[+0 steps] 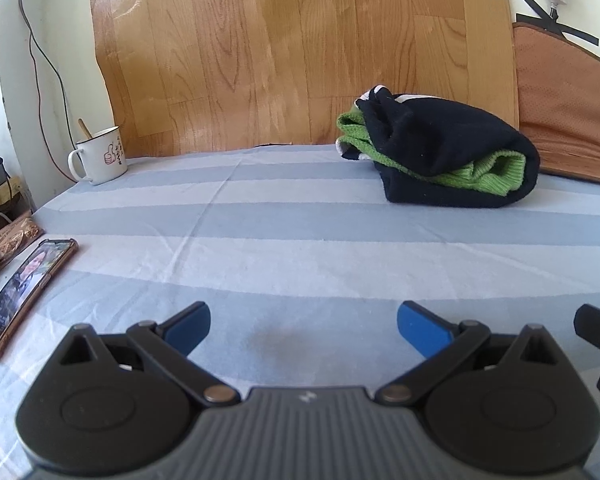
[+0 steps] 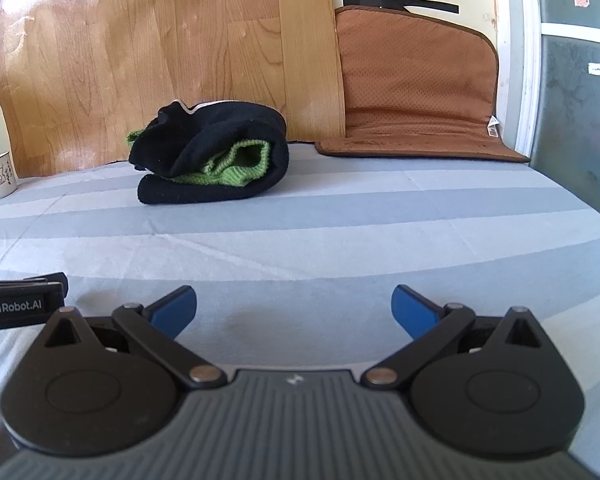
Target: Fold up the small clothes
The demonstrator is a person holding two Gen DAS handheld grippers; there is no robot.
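Both tongs spread wide, nothing in either. Left tongs (image 1: 303, 326) and right tongs (image 2: 294, 312) sit low over the striped sheet (image 1: 300, 240), side by side, pads blue.

Garment bundle (image 1: 444, 156) lies well ahead of both: ahead-right of the left tongs, ahead-left of the right tongs (image 2: 216, 156). Not touched by either. It's a black knit piece rolled over on itself with a green knit layer (image 1: 496, 174) showing inside the open end, a bit of white trim at the far top. Already looks roughly folded or bunched; can't tell which from here.

Handling, my read: light, soft, fully limp. Thick knit, so good friction on the pads, no slip worry. It will sag and unroll when lifted from one point, and the green inner layer can slide out of the black one.

Where to grab: pinch through both layers at the near lower edge of the black fabric, one tongs at each end, so black and green move together. Avoid grabbing the top hump alone; that just peels the outer layer.

Left of the left tongs: phone (image 1: 28, 292), mug (image 1: 102, 156) further ahead. Brown pad (image 2: 416, 92) ahead-right of the right tongs, against the wall. All apart from the bundle.
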